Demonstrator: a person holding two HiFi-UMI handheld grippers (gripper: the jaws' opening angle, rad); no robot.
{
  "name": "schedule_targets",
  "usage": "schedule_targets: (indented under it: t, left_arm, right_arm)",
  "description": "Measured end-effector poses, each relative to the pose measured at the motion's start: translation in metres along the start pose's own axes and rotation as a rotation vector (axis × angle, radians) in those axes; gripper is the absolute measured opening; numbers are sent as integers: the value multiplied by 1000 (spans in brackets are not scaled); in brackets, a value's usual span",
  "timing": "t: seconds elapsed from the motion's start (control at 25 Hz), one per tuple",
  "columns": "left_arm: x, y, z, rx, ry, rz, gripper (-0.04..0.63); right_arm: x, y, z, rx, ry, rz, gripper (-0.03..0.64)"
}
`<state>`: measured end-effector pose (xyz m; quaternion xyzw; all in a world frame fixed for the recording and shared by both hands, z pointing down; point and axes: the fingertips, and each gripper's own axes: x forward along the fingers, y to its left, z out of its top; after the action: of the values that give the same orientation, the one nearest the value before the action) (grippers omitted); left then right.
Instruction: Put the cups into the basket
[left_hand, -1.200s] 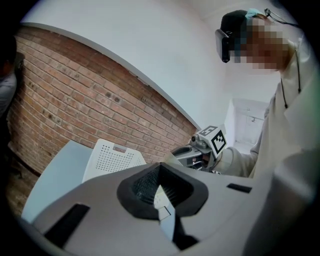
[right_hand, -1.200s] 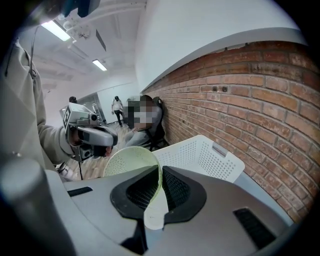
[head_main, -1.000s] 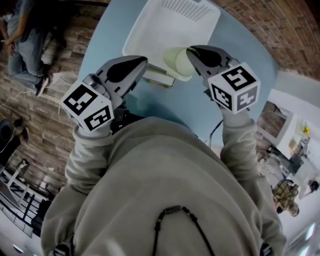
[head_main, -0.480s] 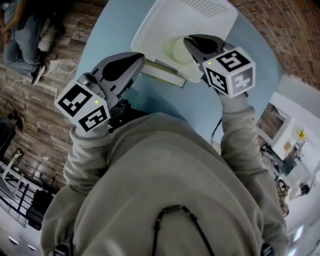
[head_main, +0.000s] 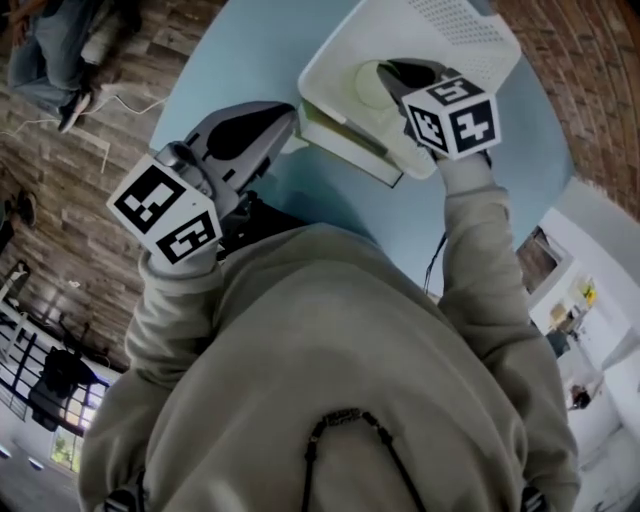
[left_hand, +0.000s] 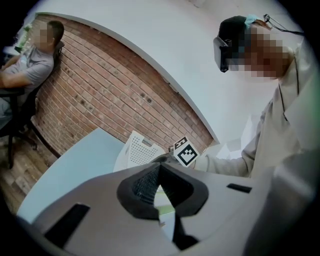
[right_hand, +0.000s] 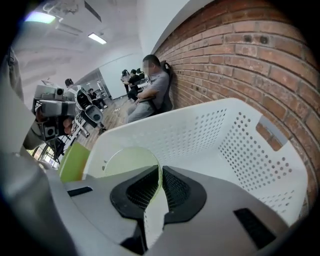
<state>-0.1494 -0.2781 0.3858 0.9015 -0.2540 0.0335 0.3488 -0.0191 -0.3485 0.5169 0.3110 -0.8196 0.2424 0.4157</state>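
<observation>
Right gripper (head_main: 388, 72) is down inside the basket, with a cup pinched by its rim!

Look at that grip: its jaws are clamped on the thin wall of the pale green cup (right_hand: 125, 162), one pad inside the mouth and one outside. The cup is tipped on its side, mouth facing back along the gripper. It sits within the walls of the white perforated basket (right_hand: 250, 150), towards the near-left side; whether it touches the basket floor, I can't tell. The basket stands on the light blue table (head_main: 250, 50), with a brick wall behind it. Over on the other side, the left gripper (head_main: 285, 120) hovers outside the basket, just beside its near corner, above the table. Its jaws are pressed together with nothing between them.
</observation>
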Motion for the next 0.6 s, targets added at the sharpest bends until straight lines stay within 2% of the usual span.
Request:
schedule_targets:
  t: [0.32,0.52,0.6]
  left_arm:
    - [-6,12,-7,-12,-2,18,-3]
    - [-8,18,-19,-18,30,32,-3]
    - [-11,22,-19,-20,15,47,-3]
  right_arm:
    - [64,-11,-26,15,114,12,37]
    - [80,-18,-37,39,137,0,37]
    - [84,-20,-41,47,140,1,37]
